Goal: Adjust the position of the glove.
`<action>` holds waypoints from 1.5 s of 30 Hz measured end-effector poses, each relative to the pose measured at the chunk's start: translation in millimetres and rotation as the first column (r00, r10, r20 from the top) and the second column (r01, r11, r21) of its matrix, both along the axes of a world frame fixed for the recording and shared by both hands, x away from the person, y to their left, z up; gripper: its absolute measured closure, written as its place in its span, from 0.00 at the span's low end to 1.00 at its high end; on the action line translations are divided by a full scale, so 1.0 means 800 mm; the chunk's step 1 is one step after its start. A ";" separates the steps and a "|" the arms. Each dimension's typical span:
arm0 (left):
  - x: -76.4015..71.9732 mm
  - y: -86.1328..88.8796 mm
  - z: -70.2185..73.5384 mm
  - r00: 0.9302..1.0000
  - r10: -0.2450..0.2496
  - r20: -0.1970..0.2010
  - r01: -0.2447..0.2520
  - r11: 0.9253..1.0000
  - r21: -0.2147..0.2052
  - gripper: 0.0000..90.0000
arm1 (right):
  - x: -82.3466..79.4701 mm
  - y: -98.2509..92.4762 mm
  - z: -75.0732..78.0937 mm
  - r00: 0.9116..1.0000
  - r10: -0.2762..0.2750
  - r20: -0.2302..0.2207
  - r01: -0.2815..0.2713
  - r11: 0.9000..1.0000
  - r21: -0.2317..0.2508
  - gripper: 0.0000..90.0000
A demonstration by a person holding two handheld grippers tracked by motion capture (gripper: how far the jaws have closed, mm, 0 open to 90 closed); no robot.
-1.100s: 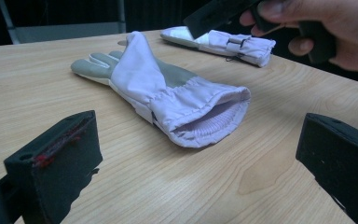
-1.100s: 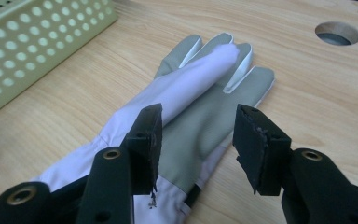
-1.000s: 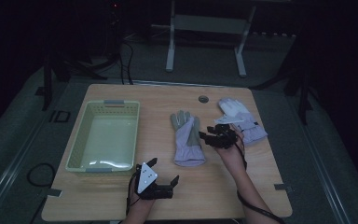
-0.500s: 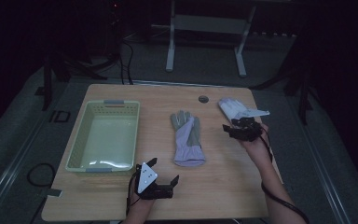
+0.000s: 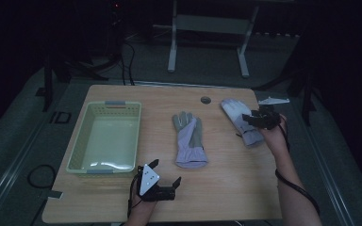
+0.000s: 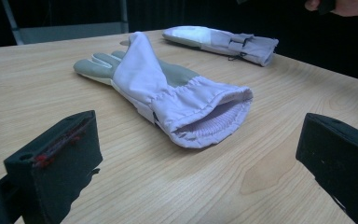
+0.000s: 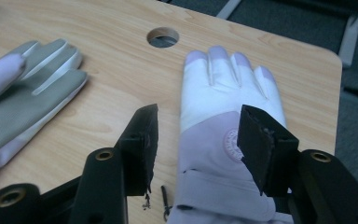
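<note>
Swinging off the middle glove [image 5: 189, 139], the right gripper [image 5: 257, 118] now hangs over the far glove [image 5: 239, 121]. The left gripper [image 6: 200, 154] gapes, empty, facing the middle glove's cuff. Right jaws wide apart, straddling the far glove: a pickup looks next.

The high view looks forward and down from above the near edge of the light wooden bench [image 5: 226, 188], taking in its whole top. The left gripper view sits low, close to the bench surface near its near edge, facing far and rightward past the lilac-and-grey glove lying mid-bench [image 6: 168, 91]. The right gripper view looks steeply down, close above the white-and-lilac glove at the far right [image 7: 223, 140]. All three views share both gloves.
</note>
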State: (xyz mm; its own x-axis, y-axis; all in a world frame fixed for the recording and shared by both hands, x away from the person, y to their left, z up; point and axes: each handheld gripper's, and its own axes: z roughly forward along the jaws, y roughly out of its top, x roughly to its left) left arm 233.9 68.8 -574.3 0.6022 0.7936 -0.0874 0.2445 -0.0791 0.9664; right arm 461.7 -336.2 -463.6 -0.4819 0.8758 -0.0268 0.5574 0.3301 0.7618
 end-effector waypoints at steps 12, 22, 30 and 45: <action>0.000 0.001 0.000 1.000 -0.001 -0.003 0.001 1.000 -0.007 0.00 | 0.033 -0.017 -0.043 0.995 -0.062 -0.077 0.059 0.998 -0.032 0.50; 0.000 0.001 0.000 1.000 0.004 0.001 -0.004 1.000 -0.010 0.00 | 0.061 -0.026 -0.065 0.987 -0.041 -0.155 0.033 0.998 -0.053 0.54; -0.001 0.002 0.000 1.000 0.010 0.004 -0.010 1.000 -0.017 0.00 | 0.067 -0.033 -0.088 0.971 -0.053 -0.233 0.059 0.998 0.021 0.66; -0.002 0.002 -0.001 1.000 0.011 0.010 -0.011 1.000 -0.015 0.00 | 0.024 -0.027 -0.047 0.972 -0.167 -0.165 0.182 0.980 0.079 0.89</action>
State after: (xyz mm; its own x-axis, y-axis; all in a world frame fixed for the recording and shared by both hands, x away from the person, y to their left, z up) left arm 232.6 70.2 -574.7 0.5945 0.7987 -0.0929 0.2353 -0.0624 0.9699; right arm 481.0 -358.2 -501.2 -0.3131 0.9418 0.1226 0.7152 0.1489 0.6829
